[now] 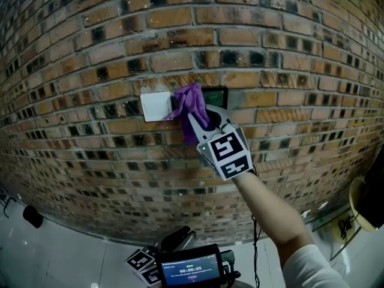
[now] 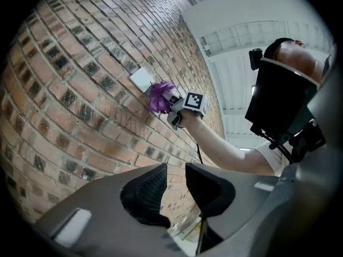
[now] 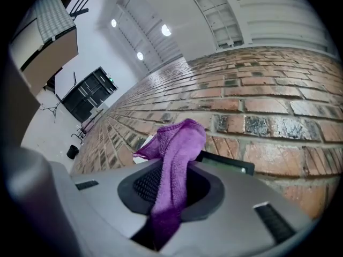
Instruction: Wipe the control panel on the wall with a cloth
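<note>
The left tool (image 2: 174,171) hangs low and away from the brick wall (image 1: 90,53), its jaws apart with only brick showing through the gap, so it carries nothing and plays no part in the wiping at present; on the wall, a white plate (image 1: 155,105) sits just left of the purple cloth (image 1: 191,110), whose bunched top touches the plate's right edge and covers the left end of the dark control panel (image 1: 215,95); the panel's right part shows bare above the cloth; the right tool (image 3: 171,189) is clenched on the cloth, which runs down between its jaws and hangs out below them, while its upper fold is held up against the wall.

As I judge it, the wipe is under way but far from finished: the cloth is at the panel, in contact with its left side; the right portion looks unreached; whether any part is already clean cannot be told from these views.
</note>
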Action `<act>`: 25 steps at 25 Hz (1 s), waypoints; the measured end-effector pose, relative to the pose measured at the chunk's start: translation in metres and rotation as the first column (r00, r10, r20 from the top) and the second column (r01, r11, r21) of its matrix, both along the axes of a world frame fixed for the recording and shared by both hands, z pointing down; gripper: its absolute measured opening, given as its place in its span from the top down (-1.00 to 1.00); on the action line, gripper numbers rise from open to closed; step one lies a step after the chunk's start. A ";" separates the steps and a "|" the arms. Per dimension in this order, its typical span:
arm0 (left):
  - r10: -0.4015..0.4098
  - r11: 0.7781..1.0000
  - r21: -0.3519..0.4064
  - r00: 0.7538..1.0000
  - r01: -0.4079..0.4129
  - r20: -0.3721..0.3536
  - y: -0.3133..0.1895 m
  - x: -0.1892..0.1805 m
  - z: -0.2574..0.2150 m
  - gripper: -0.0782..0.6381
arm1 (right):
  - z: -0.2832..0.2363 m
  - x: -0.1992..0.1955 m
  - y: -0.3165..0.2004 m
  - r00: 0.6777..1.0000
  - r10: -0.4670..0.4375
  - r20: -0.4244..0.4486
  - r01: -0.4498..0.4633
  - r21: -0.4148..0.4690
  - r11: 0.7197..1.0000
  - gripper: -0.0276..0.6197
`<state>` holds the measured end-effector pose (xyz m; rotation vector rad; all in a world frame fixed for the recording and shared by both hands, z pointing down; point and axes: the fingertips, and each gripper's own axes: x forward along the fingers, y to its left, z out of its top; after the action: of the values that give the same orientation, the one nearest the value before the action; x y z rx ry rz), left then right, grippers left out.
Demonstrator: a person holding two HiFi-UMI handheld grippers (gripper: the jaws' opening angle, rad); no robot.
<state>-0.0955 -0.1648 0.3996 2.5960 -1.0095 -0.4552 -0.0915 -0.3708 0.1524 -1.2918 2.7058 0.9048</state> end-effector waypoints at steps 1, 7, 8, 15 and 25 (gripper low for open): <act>0.001 1.000 0.000 1.000 -0.001 0.001 0.000 0.000 0.000 0.47 | -0.001 0.003 -0.003 1.000 0.009 0.000 -0.009 0.002 1.000 0.67; 0.013 1.000 -0.004 1.000 -0.013 0.004 -0.001 0.004 0.001 0.47 | -0.008 0.026 -0.009 0.999 0.046 0.030 -0.046 0.002 0.999 0.67; 0.016 1.000 -0.004 1.000 -0.016 0.004 -0.001 0.005 0.001 0.47 | -0.007 0.030 -0.010 0.998 0.053 0.031 -0.053 0.002 0.999 0.67; 0.044 0.999 -0.007 0.999 -0.044 0.010 0.000 0.017 0.000 0.47 | -0.005 0.065 -0.014 0.993 0.113 0.036 -0.113 0.005 0.994 0.67; 0.086 0.996 -0.009 0.996 -0.086 0.012 0.001 0.032 0.001 0.47 | 0.001 0.115 -0.018 0.977 0.209 0.035 -0.209 0.000 0.978 0.67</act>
<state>-0.0638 -0.1636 0.4004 2.6256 -0.8979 -0.4124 0.0237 -0.3887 0.1529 -1.5988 2.5765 0.8916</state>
